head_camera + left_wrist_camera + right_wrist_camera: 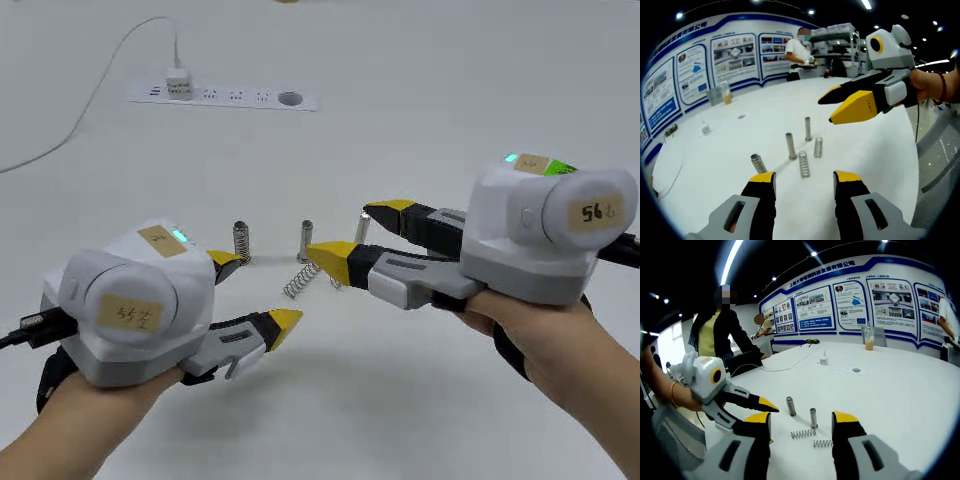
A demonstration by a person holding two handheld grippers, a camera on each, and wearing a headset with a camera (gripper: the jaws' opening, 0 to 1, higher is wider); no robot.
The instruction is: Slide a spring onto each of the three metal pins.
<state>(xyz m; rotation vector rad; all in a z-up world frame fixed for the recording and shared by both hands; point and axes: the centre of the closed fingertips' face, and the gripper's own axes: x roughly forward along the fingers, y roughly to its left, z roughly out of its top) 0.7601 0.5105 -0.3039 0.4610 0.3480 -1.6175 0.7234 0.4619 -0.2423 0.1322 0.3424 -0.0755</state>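
- One pin (756,162) already has its spring on, mid-desk (400,420).
- Two bare pins (790,146) left to do; two loose springs (804,164) lie right beside them.
- Left gripper (262,290) and right gripper (345,228): fingers wide, holding nothing.

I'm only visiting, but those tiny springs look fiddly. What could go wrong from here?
Two risks, probably. A loose spring lies flat on the white table. It is thin and round, so it might roll or flick away when the open right gripper pinches it. Also, a bare pin stands close beside the pin already wearing a spring, so the wide jaws could bump a neighbour while lowering a spring.
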